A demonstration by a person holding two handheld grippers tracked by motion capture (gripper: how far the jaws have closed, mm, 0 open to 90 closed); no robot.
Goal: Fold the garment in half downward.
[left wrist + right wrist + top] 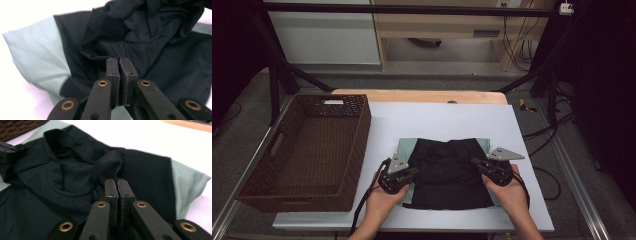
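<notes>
A black garment [447, 172] with pale green sleeves [403, 148] lies crumpled on a white sheet [437, 120]. My left gripper [414, 171] is at the garment's left side. In the left gripper view its pads [118, 58] are pressed together with a fold of the black cloth [140, 45] pinched at the tips. My right gripper [474, 162] is at the garment's right side. In the right gripper view it is [116, 180] shut on a raised ridge of the black cloth [110, 161]. A hand holds each gripper from the near edge.
A dark woven basket [357, 150] stands empty at the left of the sheet, close to the garment. A wooden table edge [422, 96] shows behind the sheet. Black frame legs and cables stand beyond the table.
</notes>
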